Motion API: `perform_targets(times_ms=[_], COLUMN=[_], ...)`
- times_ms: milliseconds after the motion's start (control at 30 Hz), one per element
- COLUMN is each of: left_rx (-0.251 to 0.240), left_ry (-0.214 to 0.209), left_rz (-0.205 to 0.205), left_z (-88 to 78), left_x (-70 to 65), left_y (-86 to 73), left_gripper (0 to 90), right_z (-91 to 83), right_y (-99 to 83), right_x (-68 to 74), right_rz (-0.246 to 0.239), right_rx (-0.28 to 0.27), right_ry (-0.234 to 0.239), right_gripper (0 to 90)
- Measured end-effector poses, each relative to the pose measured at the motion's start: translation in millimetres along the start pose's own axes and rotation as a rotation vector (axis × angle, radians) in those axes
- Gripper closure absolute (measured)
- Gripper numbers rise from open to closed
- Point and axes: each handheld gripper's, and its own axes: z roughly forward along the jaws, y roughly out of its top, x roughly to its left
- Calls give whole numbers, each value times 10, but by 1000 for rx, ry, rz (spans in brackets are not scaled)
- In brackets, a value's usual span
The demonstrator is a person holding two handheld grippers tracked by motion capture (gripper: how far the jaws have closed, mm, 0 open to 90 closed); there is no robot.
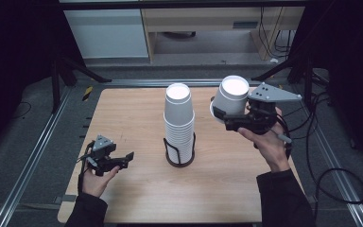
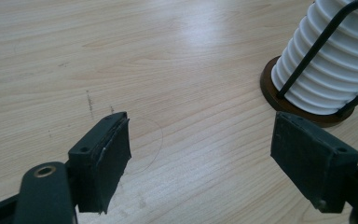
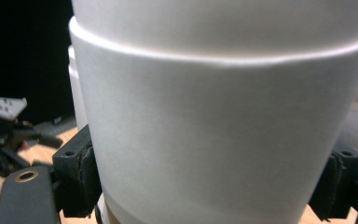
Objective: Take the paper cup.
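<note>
A tall stack of white paper cups [image 1: 179, 124] stands upside down in a black wire holder [image 1: 179, 158] at the table's middle. To its right, above the table, my right gripper [image 1: 221, 116] is shut on a single white cup [image 1: 231, 97], held upside down; the cup's wall [image 3: 214, 126] sits between the two pads. My left gripper [image 1: 125, 161] rests low at the table's left front, open, nothing between its jaws. In the left gripper view the stack [image 2: 331, 65] and the holder's brown base [image 2: 303, 109] lie beyond my left gripper [image 2: 200, 154], to its right.
The wooden table [image 1: 132, 109] sits inside a metal rail frame [image 1: 42, 137]. Cables trail off the right side [image 1: 331, 175]. A pale cabinet [image 1: 106, 30] and a desk stand on the floor beyond the far edge. The other hand's gripper [image 3: 4, 130] is at left in the right gripper view.
</note>
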Motion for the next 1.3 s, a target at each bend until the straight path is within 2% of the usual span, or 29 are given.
perform_targets(times_ms=[300, 333, 367, 400, 800, 967, 1000, 1100, 1133, 1200, 1267, 1300], left_rx=[4, 3, 3, 4, 8, 12, 16, 20, 21, 20, 19, 19], left_ry=[-26, -28, -32, -38, -76, -94, -96, -104, -110, -112, -120, -124], left_rz=[25, 26, 28, 33, 59, 81, 84, 97, 102, 103, 109, 112], left_z=[10, 9, 8, 7, 19, 24, 26, 31, 24, 21, 10, 7], left_x=[-51, -58, -67, -81, -151, -186, -196, -215, -227, -232, -245, -250], left_y=[16, 20, 23, 31, 54, 61, 60, 63, 72, 76, 86, 88], left_gripper=[196, 197, 197, 197, 200, 201, 201, 201, 201, 201, 201, 201], right_z=[-66, -65, -65, -59, -8, 51, 87, 116, 136, 140, 155, 155], right_y=[-406, -499, -499, -587, -987, -1156, -1224, -1265, -1286, -1292, -1318, -1318], right_x=[-94, -115, -115, -127, -191, -141, -108, -78, -42, -29, 10, 10], right_rz=[5, 10, 10, 10, 13, -13, -27, -39, -62, -70, -89, -89], right_rx=[56, 71, 71, 85, 171, 218, 238, 255, 277, 284, 298, 298], right_ry=[24, 32, 32, 38, 71, 108, 131, 150, 167, 174, 210, 210], right_gripper=[157, 157, 157, 157, 155, 155, 154, 154, 154, 155, 154, 154])
